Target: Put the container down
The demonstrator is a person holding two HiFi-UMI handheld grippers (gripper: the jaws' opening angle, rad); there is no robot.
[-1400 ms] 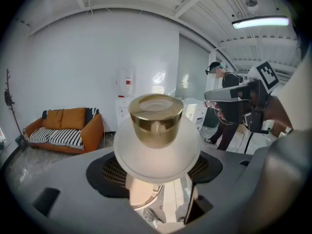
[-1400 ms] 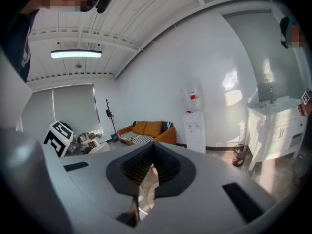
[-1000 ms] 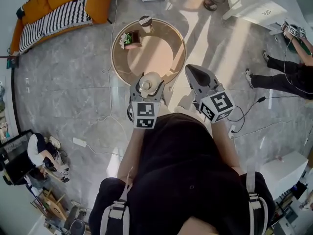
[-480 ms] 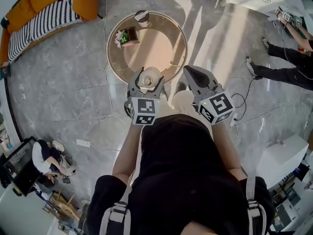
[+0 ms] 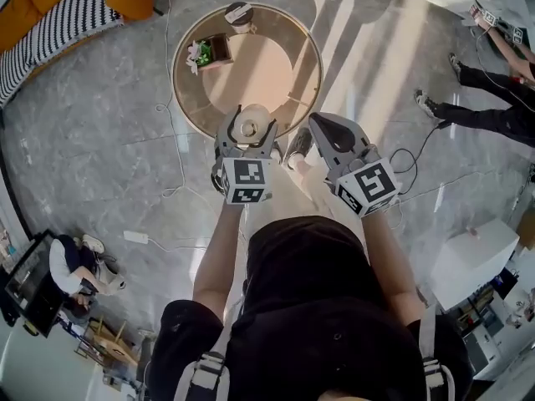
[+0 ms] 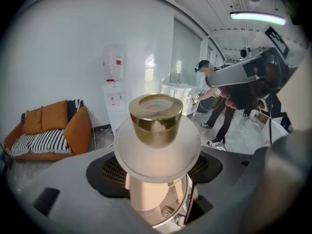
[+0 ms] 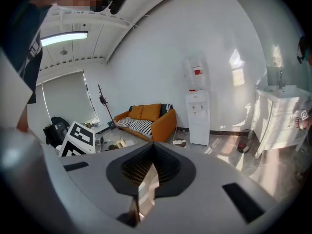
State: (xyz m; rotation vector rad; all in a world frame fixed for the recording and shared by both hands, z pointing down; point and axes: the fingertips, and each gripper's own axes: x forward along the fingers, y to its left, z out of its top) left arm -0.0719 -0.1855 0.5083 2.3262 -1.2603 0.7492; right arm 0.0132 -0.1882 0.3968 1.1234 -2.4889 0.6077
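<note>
Gripping a white container (image 5: 252,124) with a gold cap, the left gripper (image 5: 248,137) has its jaws closed on the sides below the container's wide shoulder. Just beside it, the right gripper (image 5: 333,128) has its jaws pressed together with nothing between them. Each gripper's cube carries black square markers and no words.

Compared with a second ago, the container reaches a little farther over the near rim of the round bench (image 5: 288,98). Whether it touches the top cannot be told.

Farther along the bench stand a small plant box (image 5: 207,53) and, at the far rim, a dark-lidded pot (image 5: 238,12). Beyond are an orange sofa (image 6: 53,126) and a water dispenser (image 6: 116,101) whose red label is too small to read.
</note>
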